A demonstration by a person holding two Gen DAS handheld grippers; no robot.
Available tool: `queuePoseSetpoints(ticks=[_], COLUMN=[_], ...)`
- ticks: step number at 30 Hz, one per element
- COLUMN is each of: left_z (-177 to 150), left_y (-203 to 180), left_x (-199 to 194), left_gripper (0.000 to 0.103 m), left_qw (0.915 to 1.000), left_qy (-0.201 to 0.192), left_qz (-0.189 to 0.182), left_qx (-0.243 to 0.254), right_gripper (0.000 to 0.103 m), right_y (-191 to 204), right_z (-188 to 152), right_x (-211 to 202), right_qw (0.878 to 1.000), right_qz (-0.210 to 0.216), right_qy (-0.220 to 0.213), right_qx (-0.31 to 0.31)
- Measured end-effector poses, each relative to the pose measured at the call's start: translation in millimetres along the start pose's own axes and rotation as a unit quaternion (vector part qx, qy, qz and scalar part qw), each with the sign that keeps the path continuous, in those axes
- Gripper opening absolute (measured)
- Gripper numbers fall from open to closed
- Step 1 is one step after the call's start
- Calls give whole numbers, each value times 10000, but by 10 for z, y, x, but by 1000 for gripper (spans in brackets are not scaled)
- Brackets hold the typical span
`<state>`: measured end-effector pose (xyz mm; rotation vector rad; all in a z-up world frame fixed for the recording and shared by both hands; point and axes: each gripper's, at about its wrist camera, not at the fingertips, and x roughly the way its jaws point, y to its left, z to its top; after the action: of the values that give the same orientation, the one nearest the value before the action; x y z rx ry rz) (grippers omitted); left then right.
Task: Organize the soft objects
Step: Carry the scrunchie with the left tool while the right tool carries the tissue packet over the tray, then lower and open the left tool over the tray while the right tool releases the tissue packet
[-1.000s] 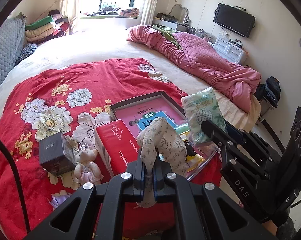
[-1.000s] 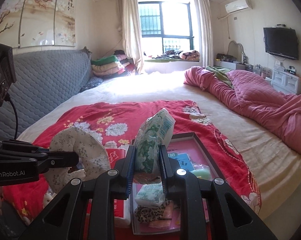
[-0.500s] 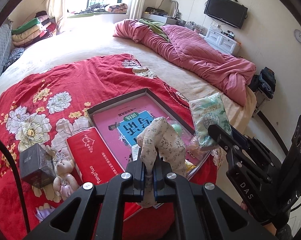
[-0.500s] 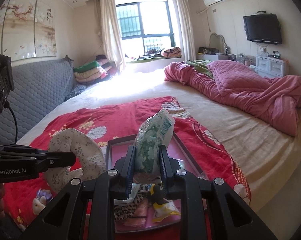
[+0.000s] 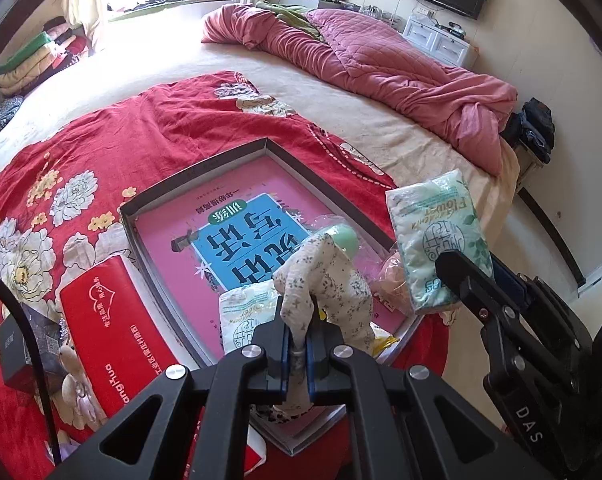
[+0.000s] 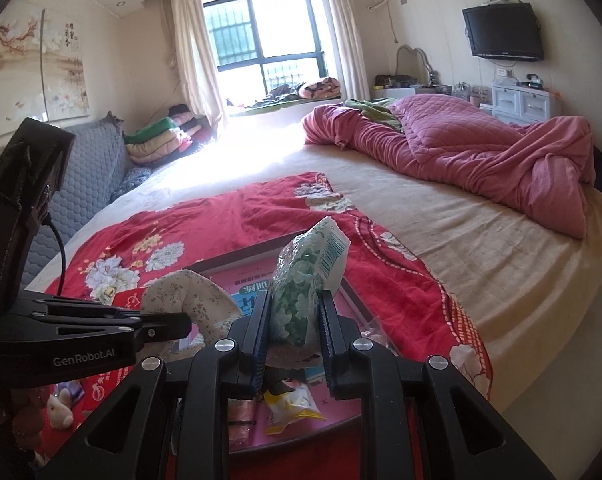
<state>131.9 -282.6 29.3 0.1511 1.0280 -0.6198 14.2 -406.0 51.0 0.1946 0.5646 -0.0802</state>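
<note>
Now, from the left wrist camera, we hold the left gripper [image 5: 297,344] clenched on a floral cloth pouch [image 5: 325,284], its blue pads pinching the lower end of the fabric while the rest rises above the fingers. Our landmark is the shallow grey tray [image 5: 205,168] with a pink book cover lining its floor; the pouch hangs over the tray's near end. Beneath the pouch, inside the tray, lies a tissue pack [image 5: 245,316] with green print. A pale green round thing [image 5: 343,238] sits in the tray just beyond the pouch. To the tray's right edge we see the right gripper [image 5: 461,276] gripping a second tissue packet [image 5: 437,240], held above that rim. Just left of the tray rests a red tissue box [image 5: 109,328], and left of that a small plush bear [image 5: 75,384] and a dark box [image 5: 13,348], all on the red floral blanket [image 5: 101,140].

From the right wrist camera, our right gripper [image 6: 295,332] is closed tight on the tissue packet [image 6: 305,280], which stands upright between the pads above the tray [image 6: 237,258]. The left gripper [image 6: 173,326] reaches in from the left over the tray, the pouch [image 6: 185,296] at its tip. A yellow and white wrapper [image 6: 289,404] lies in the tray's near end, below our fingers. Beyond the tray a pink quilt [image 6: 481,152] is bunched on the bed.
</note>
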Motion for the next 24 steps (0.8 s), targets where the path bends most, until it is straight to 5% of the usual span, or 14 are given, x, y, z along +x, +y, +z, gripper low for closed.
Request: queuePoseSetpoints(ticks=[24], left_z=[24], left_y=[13], left_x=[309], left_gripper=[6], left_qw=[9996], left_qy=[267], left_qz=[-53], left_qx=[17], right_gripper=[24], right_y=[-185], right_z=[-295], right_x=[611], right_qw=[9969], right_qz=[-90], right_qy=[776], right_qx=[48])
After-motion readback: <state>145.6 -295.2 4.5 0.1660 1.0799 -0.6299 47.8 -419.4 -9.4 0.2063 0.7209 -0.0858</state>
